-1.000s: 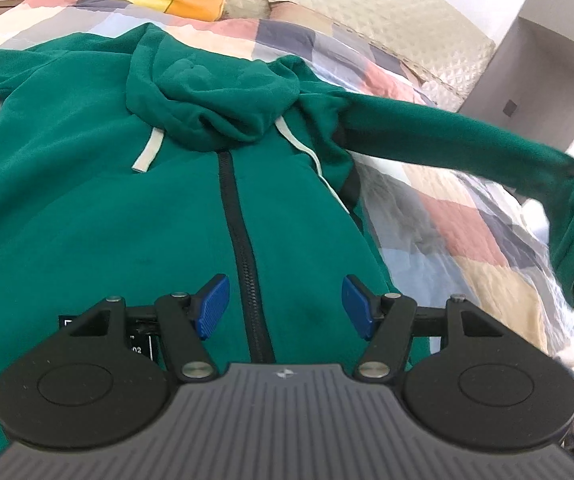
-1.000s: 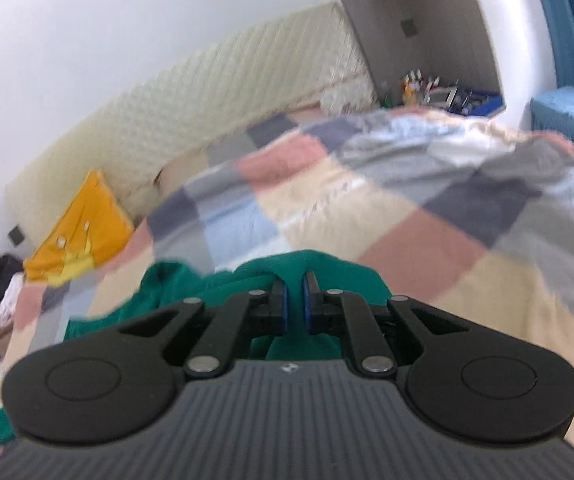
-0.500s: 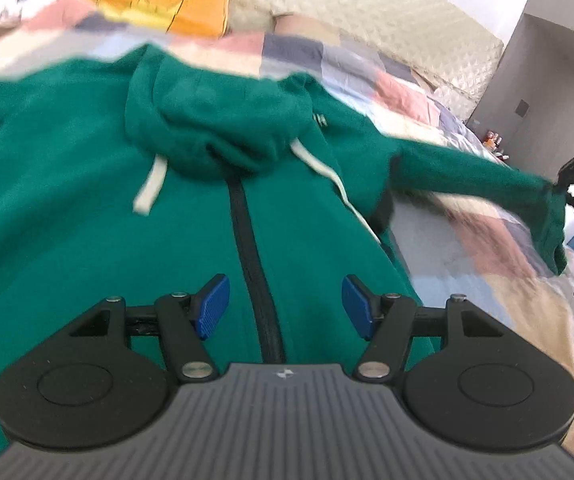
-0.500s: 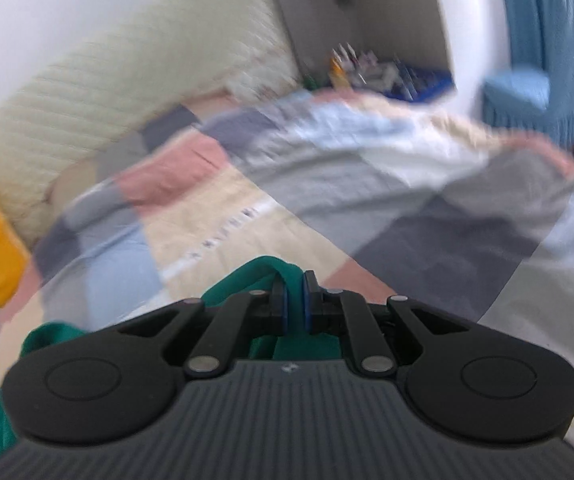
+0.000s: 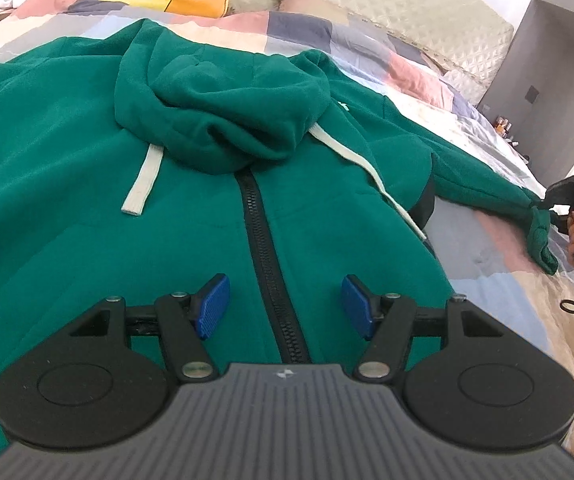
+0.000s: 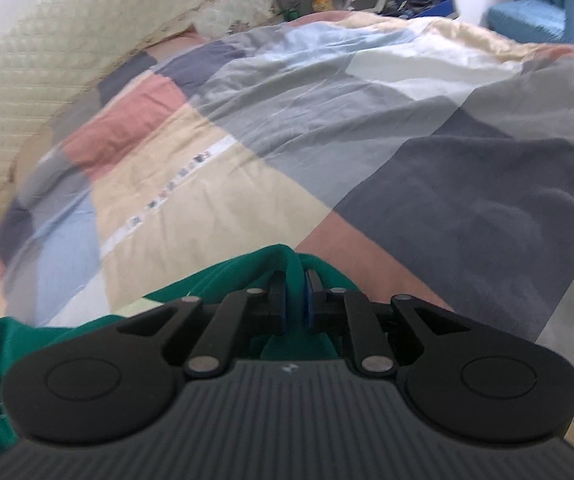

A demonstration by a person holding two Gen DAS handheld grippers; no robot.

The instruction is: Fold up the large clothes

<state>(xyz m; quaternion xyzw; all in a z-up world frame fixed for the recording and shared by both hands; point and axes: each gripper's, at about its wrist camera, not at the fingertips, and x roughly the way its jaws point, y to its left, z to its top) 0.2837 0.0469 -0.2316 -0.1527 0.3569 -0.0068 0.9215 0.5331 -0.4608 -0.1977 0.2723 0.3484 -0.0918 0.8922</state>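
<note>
The right claw (image 6: 295, 306) is easing apart, sleeve cuff (image 6: 293, 276) seemingly between its pads, sleeve stretching sideways from the hoodie (image 5: 167, 208), left claw (image 5: 285, 306) hanging wide apart over the zipper (image 5: 265, 272).

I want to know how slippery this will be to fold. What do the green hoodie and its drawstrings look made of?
The green zip-up hoodie looks like soft fleece or brushed cotton: matte, slightly fuzzy, with thick rounded folds at the hood. The flat cream drawstrings look like woven cotton tape, though the weave is not visible. Neither looks slick.
</note>
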